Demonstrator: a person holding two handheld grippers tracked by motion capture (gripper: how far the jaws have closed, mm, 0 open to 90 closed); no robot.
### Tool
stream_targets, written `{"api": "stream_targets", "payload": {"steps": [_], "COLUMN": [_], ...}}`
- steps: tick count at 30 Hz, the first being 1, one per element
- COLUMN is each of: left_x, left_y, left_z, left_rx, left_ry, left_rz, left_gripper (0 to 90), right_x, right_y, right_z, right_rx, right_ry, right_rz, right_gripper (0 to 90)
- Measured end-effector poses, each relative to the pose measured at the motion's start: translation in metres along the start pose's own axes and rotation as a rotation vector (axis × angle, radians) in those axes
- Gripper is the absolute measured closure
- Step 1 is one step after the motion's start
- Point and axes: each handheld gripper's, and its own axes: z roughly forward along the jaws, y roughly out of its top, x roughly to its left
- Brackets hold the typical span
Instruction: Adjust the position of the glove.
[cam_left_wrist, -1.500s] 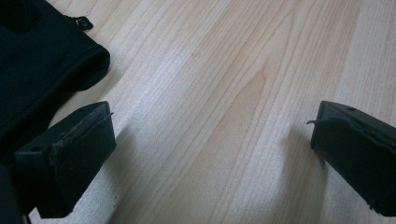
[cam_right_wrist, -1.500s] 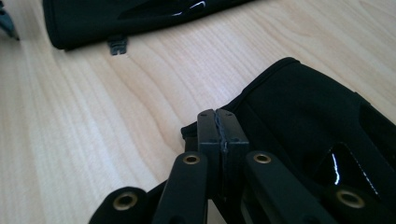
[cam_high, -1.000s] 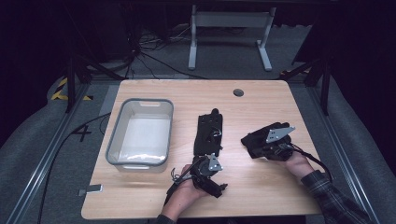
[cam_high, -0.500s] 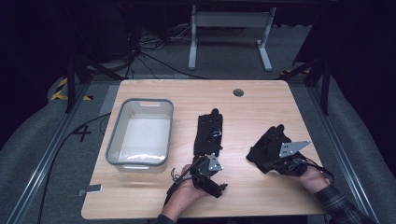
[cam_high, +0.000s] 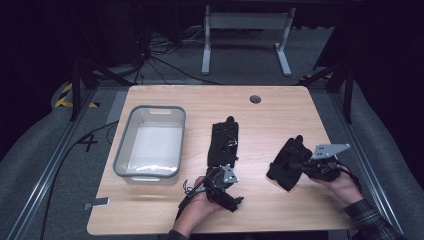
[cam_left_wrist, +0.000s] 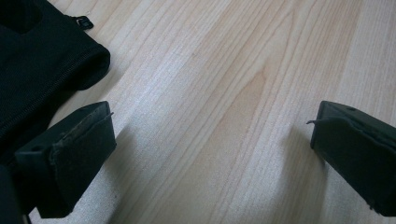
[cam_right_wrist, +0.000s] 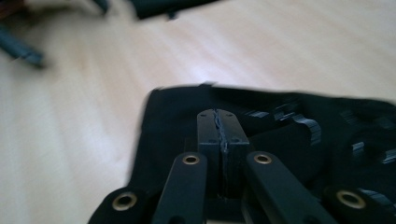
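Keep the right gripper (cam_high: 300, 167) clamped and lift evenly so the black glove (cam_high: 288, 161) clears the table (cam_high: 280, 107) without snagging. Its jaws are fully closed, pinching the glove's fabric, which hangs just beyond them at right. The left gripper (cam_high: 222, 182) rests near centre, jaws wide apart and empty; a second glove (cam_high: 223, 143) lies just beyond it, with a clear bin (cam_high: 150, 142) to the left.
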Motion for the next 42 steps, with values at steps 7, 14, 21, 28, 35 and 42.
{"api": "stream_targets", "payload": {"steps": [7, 14, 21, 28, 35, 42], "left_x": [0.0, 0.0, 0.0, 0.0, 0.0, 0.0], "left_y": [0.0, 0.0, 0.0, 0.0, 0.0, 0.0], "left_z": [0.0, 0.0, 0.0, 0.0, 0.0, 0.0], "left_rx": [-0.001, 0.0, -0.001, -0.001, -0.001, 0.0], "left_ry": [0.0, 0.0, 0.0, 0.0, 0.0, 0.0], "left_rz": [-0.001, -0.002, -0.001, -0.001, -0.001, 0.0], "left_gripper": [0.2, 0.2, 0.2, 0.2, 0.2, 0.2], "right_x": [-0.036, -0.057, -0.06, -0.049, -0.048, -0.053], "right_y": [0.024, 0.026, 0.024, 0.027, 0.03, 0.024], "right_z": [0.022, 0.044, 0.06, 0.07, 0.059, 0.054], "right_rx": [0.001, 0.053, 0.098, 0.103, 0.072, 0.108], "right_ry": [-0.089, -0.122, -0.116, -0.058, -0.098, -0.141], "right_rz": [0.029, 0.063, 0.063, 0.028, 0.02, 0.028], "right_gripper": [90.0, 90.0, 90.0, 90.0, 90.0, 90.0]}}
